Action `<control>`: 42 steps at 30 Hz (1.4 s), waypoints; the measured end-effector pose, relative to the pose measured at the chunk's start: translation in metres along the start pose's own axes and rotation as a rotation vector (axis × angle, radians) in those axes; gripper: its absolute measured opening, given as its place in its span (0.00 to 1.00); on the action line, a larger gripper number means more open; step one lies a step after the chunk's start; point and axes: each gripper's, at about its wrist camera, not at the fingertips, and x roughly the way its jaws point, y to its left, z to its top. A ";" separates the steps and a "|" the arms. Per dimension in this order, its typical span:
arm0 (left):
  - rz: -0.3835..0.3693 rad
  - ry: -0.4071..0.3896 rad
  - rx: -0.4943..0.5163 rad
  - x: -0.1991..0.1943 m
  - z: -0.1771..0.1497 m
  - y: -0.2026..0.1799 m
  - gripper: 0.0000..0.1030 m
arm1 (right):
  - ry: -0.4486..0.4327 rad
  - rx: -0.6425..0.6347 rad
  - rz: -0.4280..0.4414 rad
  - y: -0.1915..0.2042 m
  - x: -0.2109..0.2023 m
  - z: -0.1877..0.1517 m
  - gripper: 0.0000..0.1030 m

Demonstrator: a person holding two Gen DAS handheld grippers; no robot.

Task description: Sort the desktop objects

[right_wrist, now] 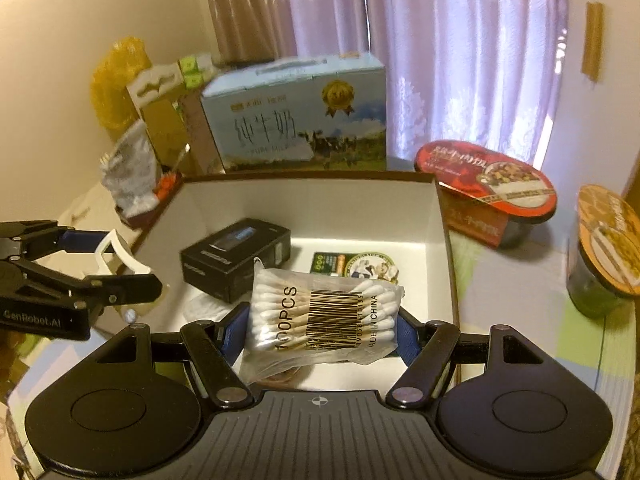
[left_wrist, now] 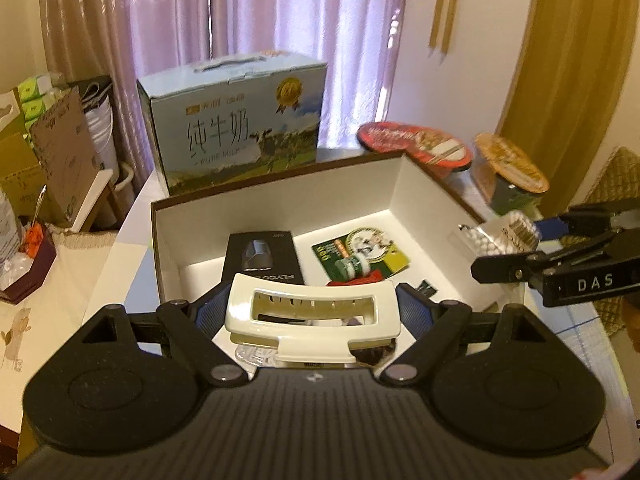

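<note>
My left gripper (left_wrist: 312, 312) is shut on a cream hair claw clip (left_wrist: 312, 320), held across its blue pads above the near edge of the open white-lined box (left_wrist: 396, 184). My right gripper (right_wrist: 320, 320) is shut on a clear bag of cotton swabs (right_wrist: 320, 316), over the box's (right_wrist: 440, 232) near right part. Inside the box lie a black carton (left_wrist: 262, 256) (right_wrist: 236, 258) and a green card with a small bottle (left_wrist: 360, 258) (right_wrist: 352, 266). The right gripper (left_wrist: 516, 240) with its bag shows at right in the left wrist view. In the right wrist view, the left gripper (right_wrist: 120, 264) with the clip shows at left.
A blue milk carton (left_wrist: 236, 128) (right_wrist: 296, 116) stands behind the box. Two instant noodle bowls, red (left_wrist: 416, 146) (right_wrist: 484, 180) and orange (left_wrist: 512, 168) (right_wrist: 608, 240), sit to the right. Cardboard boxes and bags (left_wrist: 48, 152) crowd the left. Curtains hang behind.
</note>
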 end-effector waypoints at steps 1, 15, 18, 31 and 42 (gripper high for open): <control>0.004 0.013 -0.006 0.005 0.002 0.001 0.82 | 0.018 -0.009 -0.003 0.000 0.007 0.003 0.67; 0.050 0.245 -0.147 0.080 -0.012 0.006 0.82 | 0.209 -0.096 -0.030 -0.005 0.074 -0.003 0.67; 0.046 0.278 -0.160 0.090 -0.014 0.004 0.82 | 0.231 -0.118 -0.043 -0.006 0.080 -0.007 0.67; 0.021 0.374 -0.284 0.121 -0.020 0.012 0.82 | 0.277 -0.162 -0.070 -0.013 0.092 -0.007 0.67; 0.011 0.343 -0.250 0.113 -0.015 0.011 0.84 | 0.294 -0.183 -0.070 -0.011 0.093 -0.009 0.67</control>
